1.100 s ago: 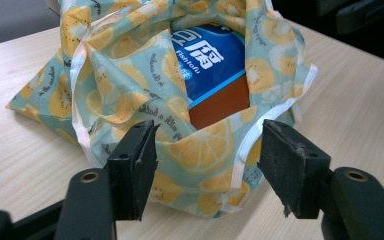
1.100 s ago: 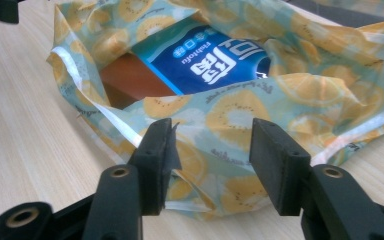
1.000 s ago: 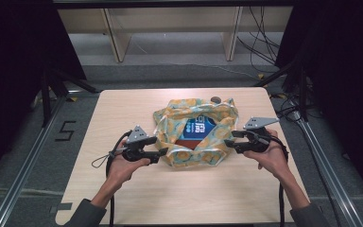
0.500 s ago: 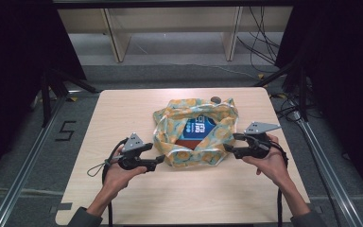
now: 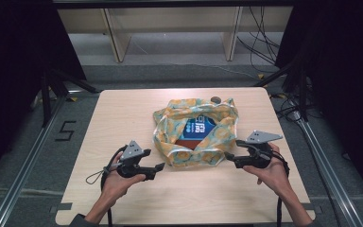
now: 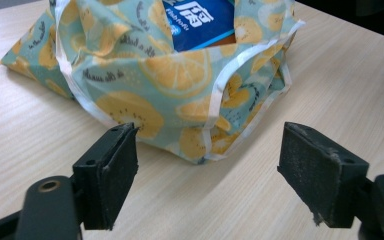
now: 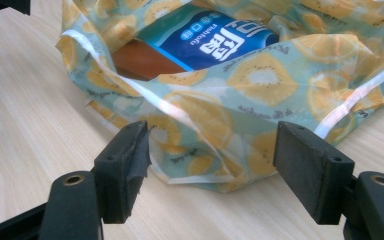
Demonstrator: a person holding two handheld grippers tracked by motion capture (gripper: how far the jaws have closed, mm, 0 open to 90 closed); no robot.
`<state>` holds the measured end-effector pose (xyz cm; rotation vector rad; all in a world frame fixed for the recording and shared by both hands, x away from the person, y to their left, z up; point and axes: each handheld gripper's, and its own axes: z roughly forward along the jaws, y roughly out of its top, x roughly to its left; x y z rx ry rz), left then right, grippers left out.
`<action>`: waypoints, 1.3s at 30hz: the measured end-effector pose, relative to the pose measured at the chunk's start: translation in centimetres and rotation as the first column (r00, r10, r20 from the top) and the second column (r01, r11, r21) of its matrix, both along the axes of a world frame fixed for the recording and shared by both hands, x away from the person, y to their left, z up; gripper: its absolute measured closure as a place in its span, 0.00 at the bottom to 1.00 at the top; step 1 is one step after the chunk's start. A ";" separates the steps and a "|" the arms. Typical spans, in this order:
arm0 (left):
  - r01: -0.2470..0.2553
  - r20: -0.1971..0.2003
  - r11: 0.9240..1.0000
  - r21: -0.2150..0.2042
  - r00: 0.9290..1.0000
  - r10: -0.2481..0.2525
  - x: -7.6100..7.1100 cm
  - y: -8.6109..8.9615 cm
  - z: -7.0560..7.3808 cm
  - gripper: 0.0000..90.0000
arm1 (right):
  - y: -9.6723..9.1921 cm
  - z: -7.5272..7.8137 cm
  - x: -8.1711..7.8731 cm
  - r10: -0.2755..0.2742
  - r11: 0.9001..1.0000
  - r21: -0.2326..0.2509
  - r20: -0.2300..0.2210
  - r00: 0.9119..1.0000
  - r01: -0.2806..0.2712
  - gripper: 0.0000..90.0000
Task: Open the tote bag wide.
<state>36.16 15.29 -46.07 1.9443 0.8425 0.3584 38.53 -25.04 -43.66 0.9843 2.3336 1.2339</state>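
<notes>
Yellow citrus slices on pale teal: that's the printed cloth (image 5: 196, 135), bunched loosely around a blue packet (image 5: 199, 127) in the middle of the wooden worktop (image 5: 123, 113). Its folds cover most of the packet, so just part of the white lettering shows, plus a reddish-brown edge underneath that's hard to identify. Left hand-held gripper (image 5: 157, 169) sits off the cloth's near-left corner, jaws having just been opening, now spread wide with nothing between them but bare wood. Right hand-held gripper (image 5: 229, 158) is just beside the near-right corner, also just opened wide, and the cloth's hem lies beyond its pads, untouched. A small brown object (image 5: 215, 99) behind the cloth is too tiny to name.
</notes>
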 end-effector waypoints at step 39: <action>-0.008 -0.036 1.000 -0.023 0.999 0.007 -5.0 0.6 -3.2 0.19 | -0.4 -4.0 -5.6 -0.002 0.995 -0.101 -0.029 1.000 -0.001 0.30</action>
